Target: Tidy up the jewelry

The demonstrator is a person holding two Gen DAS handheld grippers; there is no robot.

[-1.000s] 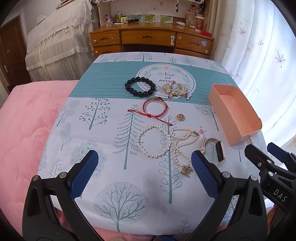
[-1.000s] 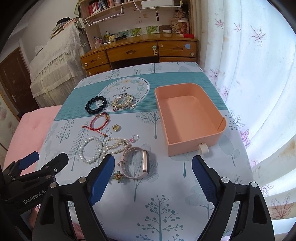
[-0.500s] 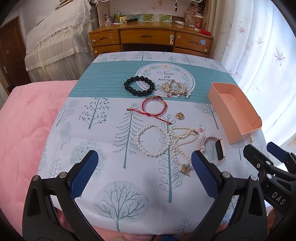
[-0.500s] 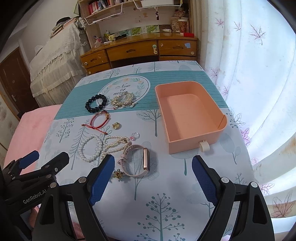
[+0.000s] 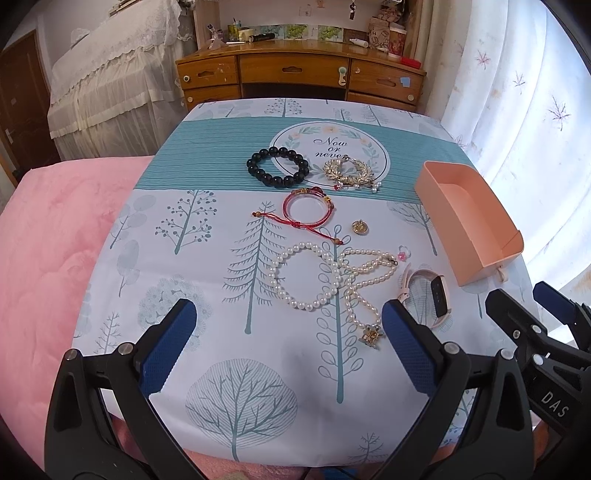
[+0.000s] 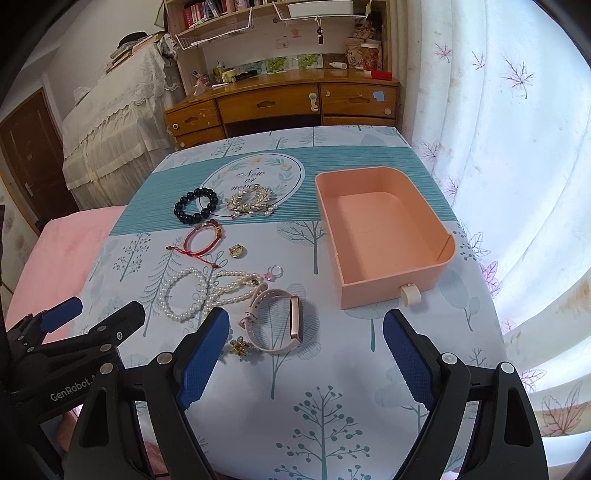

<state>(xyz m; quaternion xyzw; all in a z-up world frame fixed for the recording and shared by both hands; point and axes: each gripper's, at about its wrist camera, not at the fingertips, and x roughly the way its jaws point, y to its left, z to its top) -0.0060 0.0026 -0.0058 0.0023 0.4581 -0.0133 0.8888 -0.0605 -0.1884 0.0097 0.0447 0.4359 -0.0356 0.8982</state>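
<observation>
Beside both gaping, empty claws, the pink drawer runs lengthwise away, knob nearest.

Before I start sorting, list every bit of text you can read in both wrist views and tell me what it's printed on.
"Now or never": in the round wreath print on the tablecloth.
"GenRobot.A", cut off after that: on the left gripper, seen in the right wrist view.
"DAS": on the right gripper, seen in the left wrist view.
Book spines on the shelf and the cups on the desk: too small to read.
</observation>
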